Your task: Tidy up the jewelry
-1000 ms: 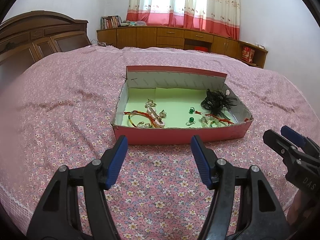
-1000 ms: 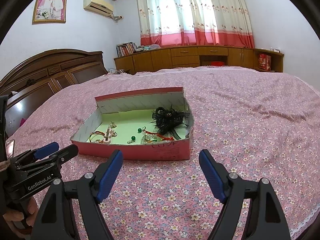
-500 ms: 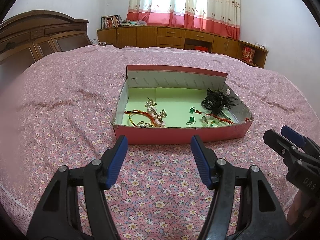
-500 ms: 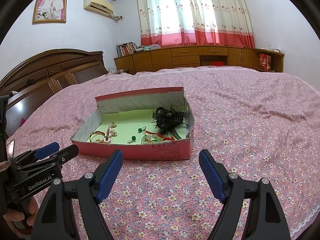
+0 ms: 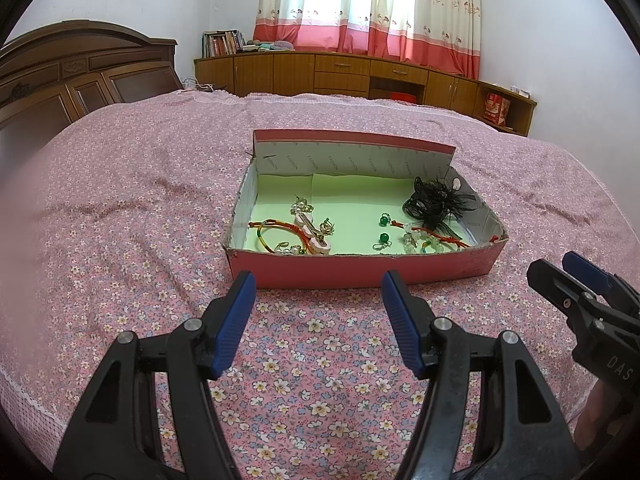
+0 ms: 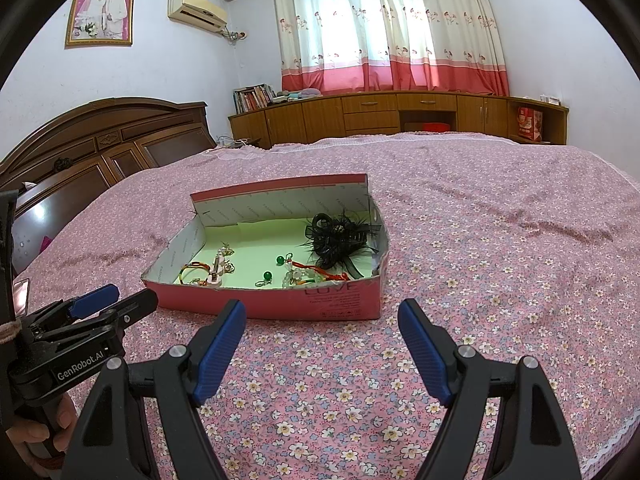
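A shallow pink cardboard box (image 5: 360, 270) (image 6: 280, 304) with a pale green floor lies on the bed. Inside it are a red-and-yellow cord bracelet (image 5: 276, 230) (image 6: 192, 270), a white hair clip (image 5: 310, 236), green bead earrings (image 5: 383, 236) (image 6: 267, 276), a pale bead string on red cord (image 5: 428, 236) (image 6: 308, 274) and a black feathered hair piece (image 5: 434, 202) (image 6: 336, 240). My left gripper (image 5: 318, 300) stands open just short of the box's near wall, empty. My right gripper (image 6: 320, 332) is open too, empty, before the box's right half.
The bed carries a pink flowered cover (image 5: 120, 208). A dark wooden headboard (image 6: 100, 140) stands at the left. Wooden cabinets (image 6: 400, 116) run under the curtained window at the back. The bed's near edge (image 5: 24, 388) lies close below the grippers.
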